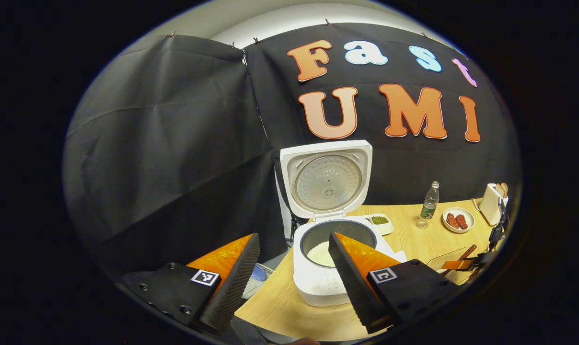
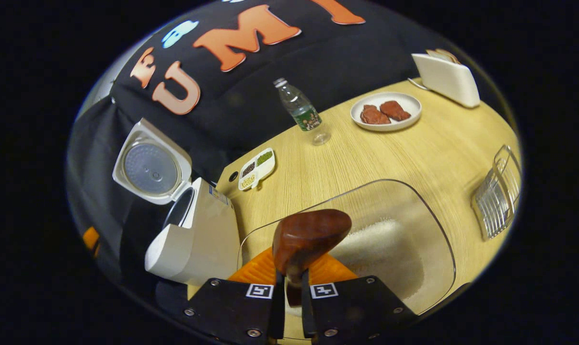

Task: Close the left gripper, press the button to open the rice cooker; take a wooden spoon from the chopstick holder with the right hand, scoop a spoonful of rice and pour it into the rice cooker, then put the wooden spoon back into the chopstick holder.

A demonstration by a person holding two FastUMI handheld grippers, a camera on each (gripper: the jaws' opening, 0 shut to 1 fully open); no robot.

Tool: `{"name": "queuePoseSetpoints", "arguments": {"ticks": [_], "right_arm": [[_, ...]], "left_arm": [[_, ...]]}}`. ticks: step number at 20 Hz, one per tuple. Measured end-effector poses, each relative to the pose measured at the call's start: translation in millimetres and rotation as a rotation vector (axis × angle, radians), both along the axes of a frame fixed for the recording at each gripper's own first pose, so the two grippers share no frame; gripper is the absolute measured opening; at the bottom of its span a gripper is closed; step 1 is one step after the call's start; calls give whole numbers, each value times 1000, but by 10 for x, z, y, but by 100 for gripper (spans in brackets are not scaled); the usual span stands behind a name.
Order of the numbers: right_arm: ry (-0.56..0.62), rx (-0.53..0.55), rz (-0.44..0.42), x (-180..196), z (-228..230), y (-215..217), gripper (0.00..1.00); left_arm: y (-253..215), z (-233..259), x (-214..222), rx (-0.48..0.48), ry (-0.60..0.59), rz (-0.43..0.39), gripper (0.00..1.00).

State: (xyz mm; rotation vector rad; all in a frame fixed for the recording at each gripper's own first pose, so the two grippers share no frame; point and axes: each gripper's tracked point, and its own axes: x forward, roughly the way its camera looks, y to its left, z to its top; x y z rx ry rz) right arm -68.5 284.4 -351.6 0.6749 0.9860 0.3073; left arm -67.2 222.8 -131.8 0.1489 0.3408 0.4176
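Tongs first: the right tongs are pinched on the handle of the wooden spoon, whose bowl points forward over a clear container with a heap of white rice in it. Whether the spoon bowl carries rice I cannot tell. The left tongs stand wide apart with nothing between them, hanging in front of the rice cooker.

By my reading the button press is done — the cooker's lid stands upright — and the spoon is out of the chopstick holder. Scooping, pouring into the pot and returning the spoon look still to do.

Left gripper view looks straight into the pot, where something white lies at the bottom, and catches the right tongs low at the table's far right edge. Right gripper view gives the cooker side-on, its inside hidden, but lays out the table behind it — a small divided dish, a water bottle, a plate with two brown pieces, a ribbed glass object — and the holder at the back.
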Motion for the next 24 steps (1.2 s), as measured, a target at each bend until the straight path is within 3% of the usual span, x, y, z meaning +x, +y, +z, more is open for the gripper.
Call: {"name": "queuePoseSetpoints", "arguments": {"ticks": [10, 13, 14, 17, 18, 19, 22, 23, 24], "right_arm": [[82, 267, -165, 173, 225, -377, 14], [88, 369, -239, 266, 432, -529, 14], [89, 398, -260, 306, 499, -578, 13], [96, 490, -315, 384, 711, -732, 14], [101, 521, -328, 399, 780, -777, 14], [104, 551, -346, 432, 856, -815, 13], [115, 638, -374, 557, 1059, -818, 14], [119, 665, -377, 596, 1128, -793, 14], [127, 697, -379, 631, 1203, -763, 14]], "left_arm": [[-144, 30, 123, -10, -8, -26, 98], [-210, 21, 146, -9, -12, -29, 98], [-225, 5, 136, -12, -12, -30, 92], [-290, 11, 164, -30, -17, -33, 92], [-309, -1, 158, -34, -20, -32, 98], [-311, -3, 166, -37, -23, -31, 92], [-313, 2, 156, -43, -30, -24, 92], [-312, 7, 156, -46, -35, -19, 98], [-291, 13, 141, -50, -38, -15, 98]]}}
